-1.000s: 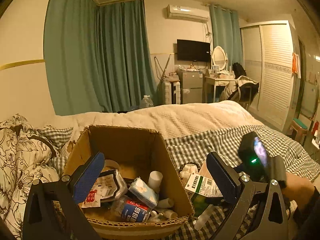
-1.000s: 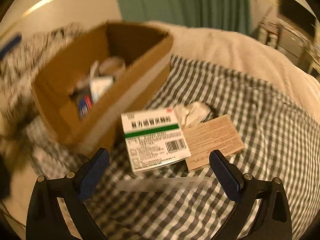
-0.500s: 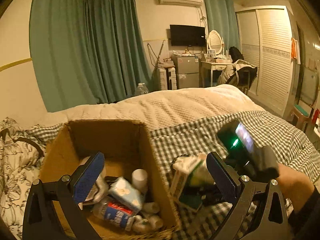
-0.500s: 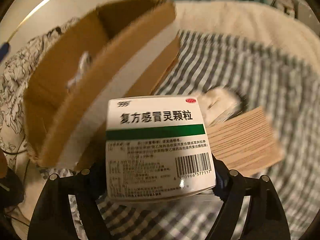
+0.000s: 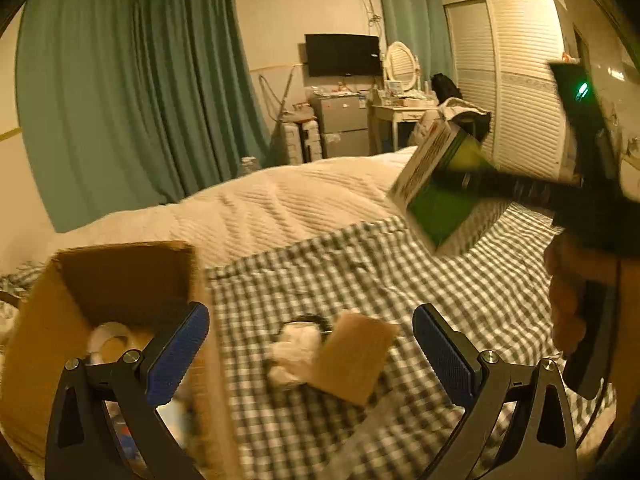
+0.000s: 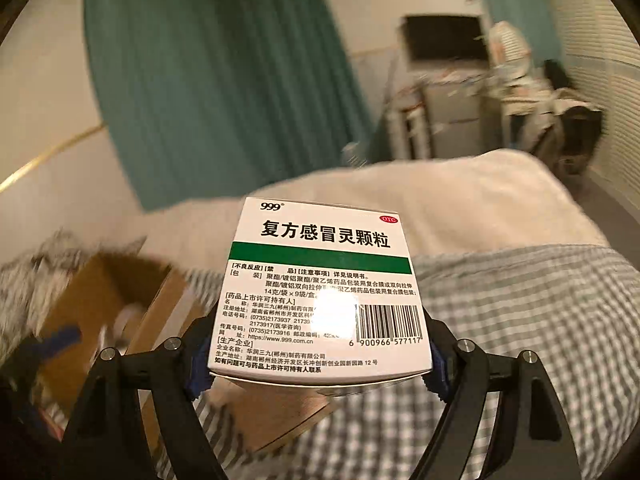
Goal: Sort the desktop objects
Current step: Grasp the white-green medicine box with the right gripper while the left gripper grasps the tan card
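Left wrist view first: your left gripper (image 5: 310, 354) hangs with its jaws wide and nothing between them, low over the checked bedcover (image 5: 400, 280). Below it lie a crumpled white wad (image 5: 294, 350) and a brown card (image 5: 354, 360), touching each other, just beside the cardboard box (image 5: 120, 280). One blue pad (image 5: 178, 352) sits close to the box's near wall; drop lower and you may clip that wall and shove the box. Up at the right, the medicine box (image 5: 440, 188) rides tilted in the air, clear of the bed, in your right gripper.

Right wrist view: your right gripper (image 6: 318, 354) is clamped on the medicine box (image 6: 324, 292) by its side faces, near the back edge (most of the box juts out ahead of the pads). The jaws have just been closing, and the carton now sits between them. That long overhang could let the box pivot or slip if you swing fast. The cardboard box (image 6: 108, 304) lies low to the left, well apart, so a release here would miss it and land the carton back on the bedcover.
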Available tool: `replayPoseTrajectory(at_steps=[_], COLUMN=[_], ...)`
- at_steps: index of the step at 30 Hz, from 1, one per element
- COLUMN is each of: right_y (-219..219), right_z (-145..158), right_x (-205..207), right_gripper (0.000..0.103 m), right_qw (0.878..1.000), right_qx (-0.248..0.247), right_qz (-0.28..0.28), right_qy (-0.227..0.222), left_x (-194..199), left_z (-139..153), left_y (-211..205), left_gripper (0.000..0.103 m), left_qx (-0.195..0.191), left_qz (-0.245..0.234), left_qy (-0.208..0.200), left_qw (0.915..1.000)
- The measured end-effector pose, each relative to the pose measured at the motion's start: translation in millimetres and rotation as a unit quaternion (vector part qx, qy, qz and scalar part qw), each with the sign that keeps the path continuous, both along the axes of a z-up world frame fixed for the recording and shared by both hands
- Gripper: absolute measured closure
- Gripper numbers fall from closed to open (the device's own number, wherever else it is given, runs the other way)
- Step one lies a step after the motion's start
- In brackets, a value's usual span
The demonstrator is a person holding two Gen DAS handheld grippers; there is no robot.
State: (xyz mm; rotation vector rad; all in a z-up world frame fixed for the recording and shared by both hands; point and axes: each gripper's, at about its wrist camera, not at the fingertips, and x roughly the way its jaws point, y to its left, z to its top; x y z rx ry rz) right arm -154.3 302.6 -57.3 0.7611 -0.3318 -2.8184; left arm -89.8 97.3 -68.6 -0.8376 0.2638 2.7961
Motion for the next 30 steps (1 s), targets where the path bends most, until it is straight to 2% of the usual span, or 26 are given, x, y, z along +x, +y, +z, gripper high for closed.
replayPoseTrajectory(at_steps=[3,7,11,16,20,22,25,30], right_y=[26.8,47.5,51.9,50.9,53.4,53.7,53.3,51.9], right_z=[7.4,15.5,15.7,11.2,9.0,7.2,6.2,10.5], right_x=[8.2,15.1,16.2,8.9,5.5,4.2,3.7,6.9], right_gripper=[0.023,0.023,0.023,0.023,0.023,0.023,0.023,0.023], right_qw=[0.999,0.996,0.996,0.996,0.996,0.996,0.996,0.995], right_qx=[-0.032,-0.054,-0.056,-0.063,-0.065,-0.067,-0.068,-0.066], right_qz=[-0.035,-0.050,-0.056,-0.050,-0.048,-0.048,-0.049,-0.056], right_qy=[0.026,0.040,0.040,0.035,0.032,0.031,0.031,0.039], left_x=[-12.0,-31.7,-50.6,-75.9,-90.7,-95.7,-98.7,-90.0], left_z=[-14.8,-38.5,-65.8,-107.9,-133.7,-145.4,-156.1,-146.6], left_y=[13.0,35.2,49.8,59.1,58.9,59.1,58.2,53.6], left_gripper=[0.000,0.000,0.000,0.000,0.000,0.005,0.014,0.016], left_qx=[0.008,0.002,-0.026,-0.067,-0.083,-0.090,-0.093,-0.080], left_qz=[-0.011,-0.029,-0.034,-0.042,-0.040,-0.043,-0.040,-0.042], left_qy=[-0.018,-0.045,-0.066,-0.113,-0.144,-0.158,-0.166,-0.149], left_qw=[0.9997,0.9986,0.9969,0.9905,0.9853,0.9824,0.9808,0.9847])
